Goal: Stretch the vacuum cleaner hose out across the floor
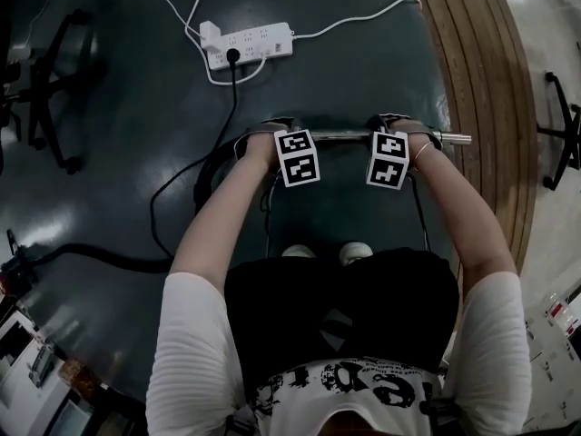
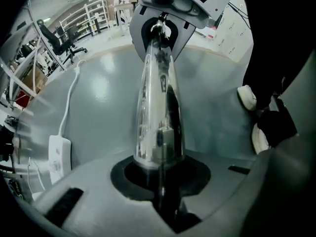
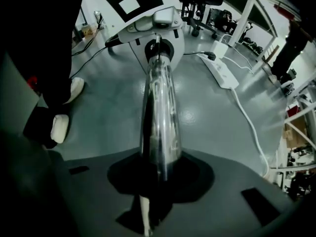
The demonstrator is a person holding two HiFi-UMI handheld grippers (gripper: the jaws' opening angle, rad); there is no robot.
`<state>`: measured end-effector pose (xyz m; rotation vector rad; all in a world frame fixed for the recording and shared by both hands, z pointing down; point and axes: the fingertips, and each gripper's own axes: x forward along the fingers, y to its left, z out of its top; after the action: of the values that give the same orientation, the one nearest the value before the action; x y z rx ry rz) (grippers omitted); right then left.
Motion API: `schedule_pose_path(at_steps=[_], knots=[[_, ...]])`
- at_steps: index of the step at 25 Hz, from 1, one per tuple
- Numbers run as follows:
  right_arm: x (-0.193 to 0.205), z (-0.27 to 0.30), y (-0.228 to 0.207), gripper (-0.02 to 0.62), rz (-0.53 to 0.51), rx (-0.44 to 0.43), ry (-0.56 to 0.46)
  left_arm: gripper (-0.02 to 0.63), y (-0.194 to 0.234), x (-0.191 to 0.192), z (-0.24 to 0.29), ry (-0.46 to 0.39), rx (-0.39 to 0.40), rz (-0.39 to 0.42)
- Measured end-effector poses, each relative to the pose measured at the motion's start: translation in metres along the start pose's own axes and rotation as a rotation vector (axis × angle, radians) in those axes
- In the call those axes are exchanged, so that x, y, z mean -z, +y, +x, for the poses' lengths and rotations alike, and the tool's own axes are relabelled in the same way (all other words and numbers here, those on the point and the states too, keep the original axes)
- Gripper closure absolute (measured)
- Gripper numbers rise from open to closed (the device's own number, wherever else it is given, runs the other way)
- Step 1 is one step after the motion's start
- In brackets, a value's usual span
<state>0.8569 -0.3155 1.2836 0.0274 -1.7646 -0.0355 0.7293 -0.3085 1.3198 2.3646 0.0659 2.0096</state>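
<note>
Vacuum hose (image 1: 201, 178) curled on floor (image 1: 363, 62) at left, likely light & floppy, so best hauled by its stiff, slick chrome wand (image 1: 340, 136), w/ left tongs (image 1: 272, 134) & right tongs (image 1: 392, 127) both clamped on it.

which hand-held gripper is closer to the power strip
Left. Left hand-held gripper: on the metal tube, below the power strip in head view. Right hand-held gripper: farther right.
</note>
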Motion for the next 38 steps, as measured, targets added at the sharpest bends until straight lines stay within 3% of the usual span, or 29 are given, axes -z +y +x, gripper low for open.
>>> schedule_pose_path(at_steps=[4,8,12,13,14,15,16,17,21,23,25,27,28,30,31,32,35,38], knots=[[0.005,0.027,0.015,0.485,0.02,-0.006,-0.041,0.531,-0.013,0.006,0.024,0.039,0.02,0.004],[0.008,0.04,0.008,0.483,0.01,0.087,-0.05,0.529,-0.012,0.008,0.03,0.053,0.015,-0.013],[0.008,0.043,0.006,0.474,0.038,0.116,-0.081,0.528,-0.008,0.011,0.03,0.076,-0.036,-0.026],[0.008,0.043,0.004,0.459,0.051,0.127,-0.084,0.5,-0.004,0.01,0.029,0.06,-0.052,-0.033],[0.009,0.041,0.0,0.436,0.07,0.142,-0.089,0.402,-0.001,0.009,0.028,0.034,-0.06,-0.049],[0.01,0.04,-0.004,0.409,0.095,0.154,-0.097,0.243,0.001,0.009,0.027,0.005,-0.052,-0.078],[0.011,0.037,-0.007,0.375,0.122,0.16,-0.108,0.14,-0.001,0.008,0.025,-0.021,-0.028,-0.114],[0.011,0.034,-0.009,0.326,0.145,0.158,-0.12,0.112,-0.005,0.008,0.023,-0.041,0.002,-0.15],[0.01,0.015,-0.013,0.316,0.186,0.159,-0.161,0.075,-0.019,0.001,0.005,-0.118,0.044,-0.214],[0.005,-0.002,-0.017,0.318,0.236,0.172,-0.201,0.075,-0.012,-0.011,-0.017,-0.196,0.006,-0.245],[-0.003,-0.02,-0.024,0.319,0.348,0.168,-0.254,0.077,0.005,-0.028,-0.046,-0.314,-0.076,-0.302],[-0.011,-0.04,-0.031,0.321,0.479,0.158,-0.31,0.115,0.023,-0.043,-0.08,-0.457,-0.17,-0.403],[-0.014,-0.052,-0.037,0.338,0.536,0.172,-0.335,0.184,0.031,-0.047,-0.096,-0.518,-0.216,-0.465],[-0.015,-0.078,-0.054,0.529,0.63,0.239,-0.362,0.447,0.051,-0.045,-0.129,-0.618,-0.321,-0.602],[-0.016,-0.092,-0.063,0.592,0.667,0.267,-0.371,0.568,0.062,-0.043,-0.145,-0.659,-0.367,-0.669],[-0.018,-0.107,-0.071,0.592,0.7,0.287,-0.38,0.601,0.071,-0.041,-0.16,-0.691,-0.394,-0.724],[-0.022,-0.16,-0.09,0.592,0.802,0.356,-0.404,0.601,0.085,-0.043,-0.212,-0.746,-0.406,-0.808],[-0.037,-0.234,-0.081,0.592,0.88,0.333,-0.437,0.601,0.073,-0.058,-0.289,-0.772,-0.404,-0.844]])
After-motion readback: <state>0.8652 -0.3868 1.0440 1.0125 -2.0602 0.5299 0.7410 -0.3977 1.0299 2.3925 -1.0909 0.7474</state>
